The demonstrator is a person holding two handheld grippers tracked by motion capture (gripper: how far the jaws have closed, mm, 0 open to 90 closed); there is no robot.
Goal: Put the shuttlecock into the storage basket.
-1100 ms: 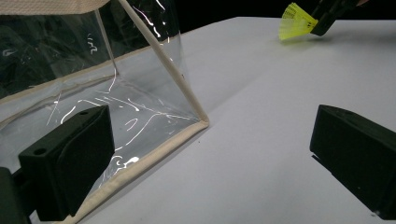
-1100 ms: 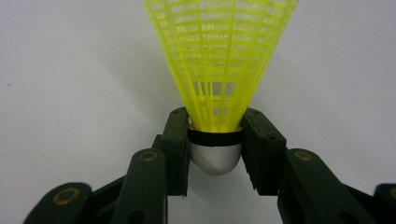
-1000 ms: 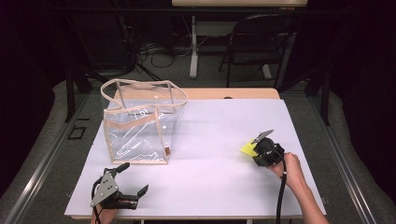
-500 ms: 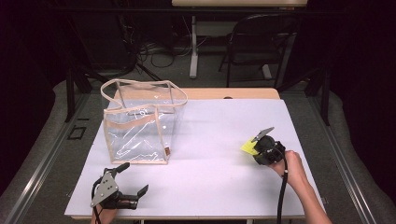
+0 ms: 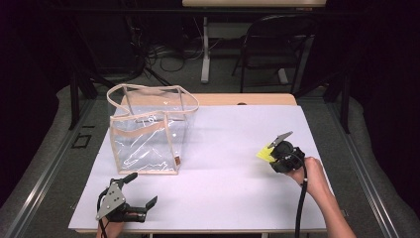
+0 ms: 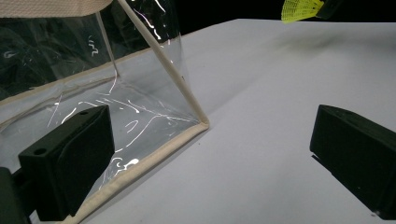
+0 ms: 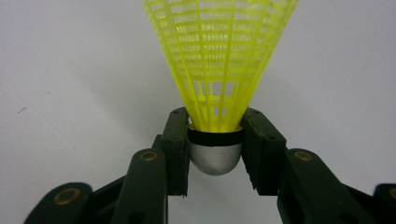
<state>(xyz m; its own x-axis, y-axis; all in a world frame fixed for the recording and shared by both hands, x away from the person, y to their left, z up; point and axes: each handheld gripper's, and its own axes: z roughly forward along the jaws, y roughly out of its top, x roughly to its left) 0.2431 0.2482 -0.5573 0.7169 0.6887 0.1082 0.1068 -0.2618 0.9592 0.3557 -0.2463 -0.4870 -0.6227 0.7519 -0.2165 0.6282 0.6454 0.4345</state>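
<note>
Right gripper [image 7: 215,154] at 4 o'clock pinching yellow shuttlecock [image 7: 217,60], left gripper [image 5: 130,201] at 7 o'clock, jaws wide, empty, near clear bag [image 5: 148,134]

— What stands in the way on the table [image 5: 223,198]?
— The clear bag [image 5: 148,136], far left.
— And elsewhere?
— Bare surface across the middle, right, and near edge; passage is free there.
</note>
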